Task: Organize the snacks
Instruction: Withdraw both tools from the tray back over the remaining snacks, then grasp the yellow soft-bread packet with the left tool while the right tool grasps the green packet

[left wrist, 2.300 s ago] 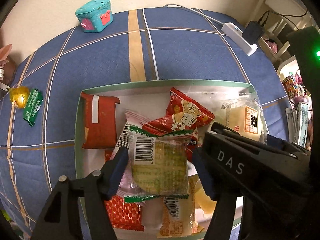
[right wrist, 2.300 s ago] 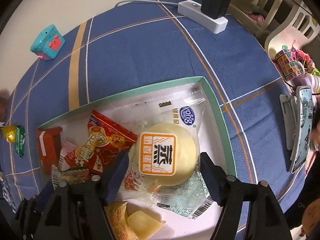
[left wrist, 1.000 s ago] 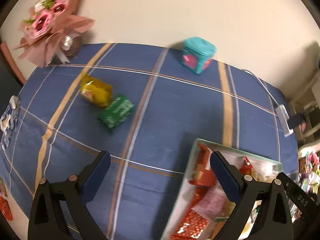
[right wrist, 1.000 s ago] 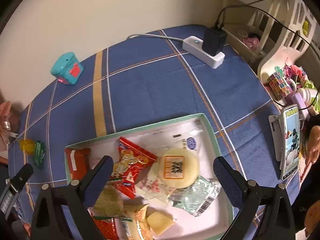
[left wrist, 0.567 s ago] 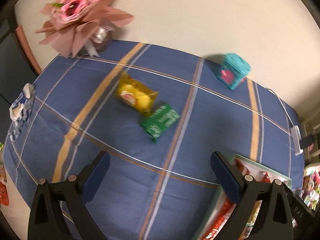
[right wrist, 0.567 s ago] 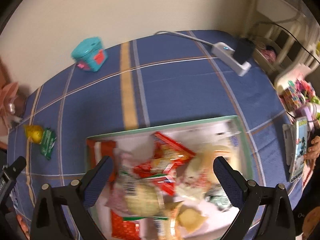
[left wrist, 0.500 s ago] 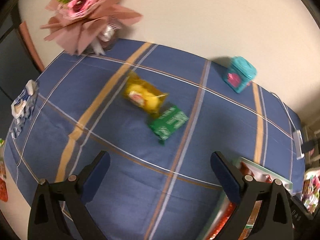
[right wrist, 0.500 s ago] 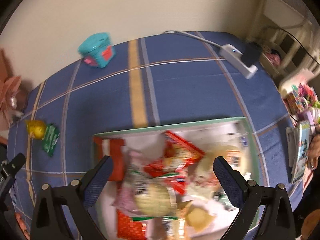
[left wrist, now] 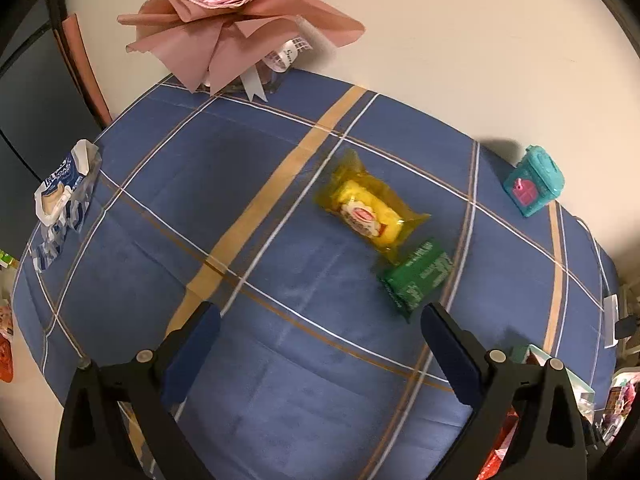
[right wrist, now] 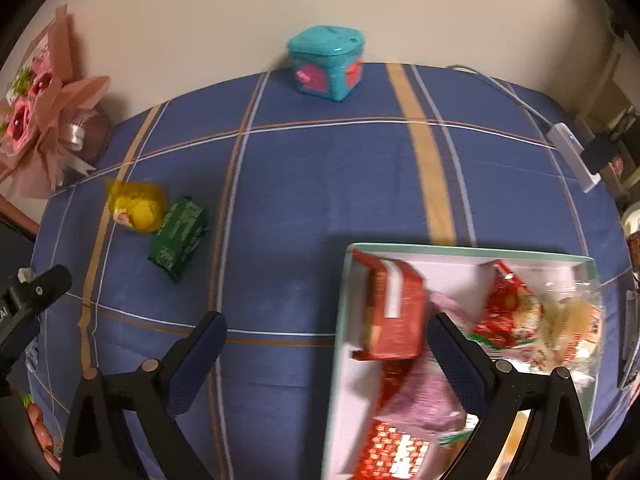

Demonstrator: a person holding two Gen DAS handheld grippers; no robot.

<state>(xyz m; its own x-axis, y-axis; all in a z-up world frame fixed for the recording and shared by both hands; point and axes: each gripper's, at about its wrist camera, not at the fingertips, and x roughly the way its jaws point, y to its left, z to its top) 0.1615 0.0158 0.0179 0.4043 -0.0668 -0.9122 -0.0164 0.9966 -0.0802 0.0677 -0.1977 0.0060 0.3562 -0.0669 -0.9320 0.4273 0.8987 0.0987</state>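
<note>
Blurred snacks in tray [right wrist: 340, 320], edge cut off.

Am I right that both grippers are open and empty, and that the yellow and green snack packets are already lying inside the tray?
Not quite. The left gripper and right gripper are open and empty, but the yellow packet and green packet lie side by side on the blue tablecloth, well outside the tray. The right wrist view shows this gap clearly.
</note>
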